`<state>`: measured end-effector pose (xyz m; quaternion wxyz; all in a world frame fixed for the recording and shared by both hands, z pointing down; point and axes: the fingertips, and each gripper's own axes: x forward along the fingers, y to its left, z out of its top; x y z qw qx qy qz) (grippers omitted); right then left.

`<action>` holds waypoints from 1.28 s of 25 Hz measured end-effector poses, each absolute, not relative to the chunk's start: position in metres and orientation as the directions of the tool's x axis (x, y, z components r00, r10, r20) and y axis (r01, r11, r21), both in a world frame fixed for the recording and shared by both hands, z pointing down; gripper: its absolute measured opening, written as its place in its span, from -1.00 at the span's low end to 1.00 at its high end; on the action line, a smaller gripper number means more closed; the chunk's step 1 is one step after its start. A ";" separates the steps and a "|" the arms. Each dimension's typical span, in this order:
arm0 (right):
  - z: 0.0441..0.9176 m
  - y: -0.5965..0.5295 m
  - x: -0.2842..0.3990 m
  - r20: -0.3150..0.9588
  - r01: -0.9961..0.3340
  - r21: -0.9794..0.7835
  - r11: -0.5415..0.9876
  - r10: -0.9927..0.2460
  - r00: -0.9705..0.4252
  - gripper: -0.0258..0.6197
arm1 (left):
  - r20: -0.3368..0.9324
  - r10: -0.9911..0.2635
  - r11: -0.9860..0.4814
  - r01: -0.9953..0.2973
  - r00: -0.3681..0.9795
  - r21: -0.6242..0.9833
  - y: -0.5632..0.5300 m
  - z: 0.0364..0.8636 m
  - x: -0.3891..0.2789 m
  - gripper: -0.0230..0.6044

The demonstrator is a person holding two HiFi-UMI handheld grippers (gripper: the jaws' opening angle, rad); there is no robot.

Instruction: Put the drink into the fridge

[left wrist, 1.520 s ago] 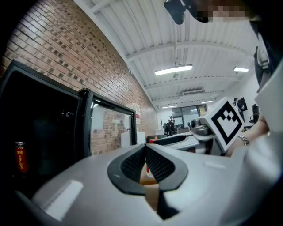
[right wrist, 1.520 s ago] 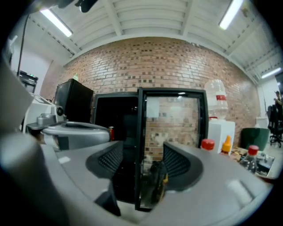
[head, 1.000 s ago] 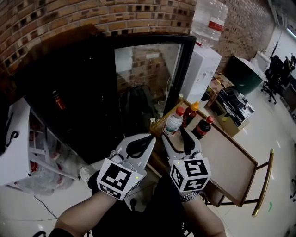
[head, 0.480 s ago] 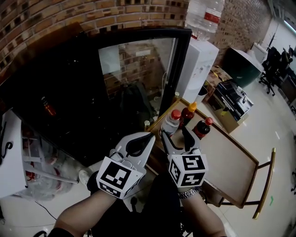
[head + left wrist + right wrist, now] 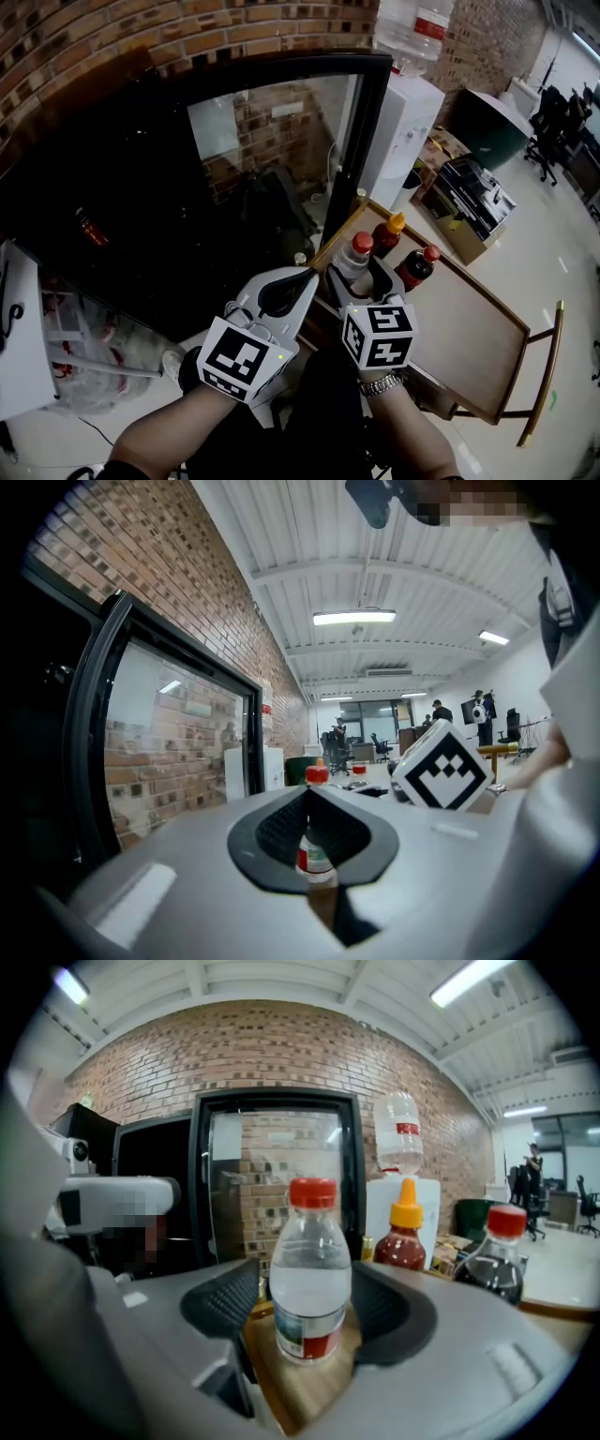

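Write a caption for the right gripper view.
Open right gripper frames a red-capped water bottle standing on the wooden table.

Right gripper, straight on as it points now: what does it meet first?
The clear red-capped bottle on the wooden table. It already stands between the open jaws of the right gripper, apparently untouched.

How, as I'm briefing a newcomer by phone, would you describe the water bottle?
Find the black glass-door fridge against the brick wall; a wooden table stands beside it. Bottles cluster at the table's corner nearest the fridge. The water bottle is the only clear one; the orange-capped bottle and the red-capped bottle beside it are dark.
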<state>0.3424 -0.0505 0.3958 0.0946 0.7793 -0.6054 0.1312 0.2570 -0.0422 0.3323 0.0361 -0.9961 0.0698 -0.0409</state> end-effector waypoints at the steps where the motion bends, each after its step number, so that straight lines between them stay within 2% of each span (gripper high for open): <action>1: 0.398 -0.052 0.343 0.324 -0.968 -0.012 -0.250 -0.917 0.233 0.01 | 0.078 -0.147 -0.987 -0.142 0.986 -0.071 -0.044 0.334 0.256 -0.91; 18: 0.404 -0.055 0.347 0.325 -0.962 -0.016 -0.273 -0.911 0.253 -0.04 | 0.070 -0.204 -0.978 -0.200 0.976 -0.061 -0.064 0.342 0.231 -0.91; 26: 0.375 -0.053 0.322 0.272 -0.974 0.026 -0.226 -0.936 0.224 -0.05 | 0.052 -0.249 -0.968 -0.247 0.967 -0.048 -0.061 0.325 0.206 -0.91; 32: 0.346 -0.061 0.278 0.217 -0.989 0.041 -0.140 -0.965 0.146 -0.05 | 0.049 -0.301 -0.952 -0.297 0.952 -0.079 -0.067 0.325 0.171 -0.91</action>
